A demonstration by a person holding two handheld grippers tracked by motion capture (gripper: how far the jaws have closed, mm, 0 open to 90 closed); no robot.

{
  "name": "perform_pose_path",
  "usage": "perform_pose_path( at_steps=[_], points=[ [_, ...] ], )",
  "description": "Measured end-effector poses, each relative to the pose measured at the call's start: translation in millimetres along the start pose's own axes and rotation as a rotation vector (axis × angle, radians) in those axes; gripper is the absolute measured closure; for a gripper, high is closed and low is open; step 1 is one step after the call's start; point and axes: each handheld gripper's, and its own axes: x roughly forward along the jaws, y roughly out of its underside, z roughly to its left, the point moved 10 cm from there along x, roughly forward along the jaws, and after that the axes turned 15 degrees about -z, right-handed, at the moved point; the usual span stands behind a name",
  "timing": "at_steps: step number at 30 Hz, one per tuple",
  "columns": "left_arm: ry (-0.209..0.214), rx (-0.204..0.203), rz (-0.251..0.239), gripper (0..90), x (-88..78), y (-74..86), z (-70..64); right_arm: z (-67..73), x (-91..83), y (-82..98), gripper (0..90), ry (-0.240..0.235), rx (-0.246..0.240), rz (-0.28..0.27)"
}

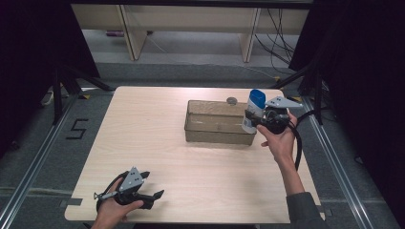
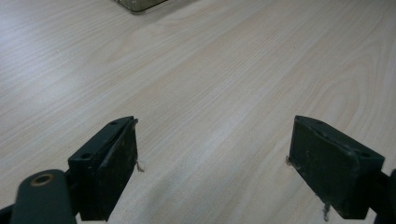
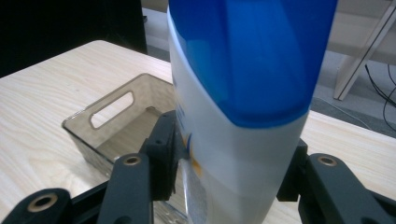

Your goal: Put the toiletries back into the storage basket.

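Blue-capped white bottle (image 3: 243, 121); its label unreadable; "5" (image 1: 77, 129) on floor

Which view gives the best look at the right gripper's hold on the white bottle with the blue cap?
The right gripper view: the bottle stands upright between the black pads, pressed on both sides, over the clear bin. The high view shows the right gripper holding it small, at the bin's right end. The left gripper view looks elsewhere, across bare table.
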Motion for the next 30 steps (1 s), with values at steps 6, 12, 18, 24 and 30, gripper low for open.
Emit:
perform_pose_path(
  at_steps=[6, 12, 18, 24, 30],
  points=[
    [-0.01, 0.015, 0.011, 15.2, -0.8, 0.6, 2.0, -2.5, 7.3, 5.8, 53.9, 0.009, 0.036, 0.025],
    [-0.009, 0.004, 0.001, 15.2, -0.2, -0.3, 1.0, -9.1, 17.6, 10.7, 54.0, 0.016, 0.018, 0.026],
    [-0.002, 0.0, -0.004, 15.2, 0.2, -0.5, -0.1, -11.0, 23.8, 18.3, 54.0, 0.026, 0.033, 0.055],
    [0.005, 0.0, 0.002, 15.2, -0.2, -0.2, -0.6, -15.6, 30.5, 23.3, 54.1, 0.044, 0.013, 0.048],
    [0.0, 0.0, -0.003, 15.2, 0.0, -0.4, -0.3, -14.3, 32.6, 31.2, 54.1, 0.039, 0.03, 0.064]
  ],
)
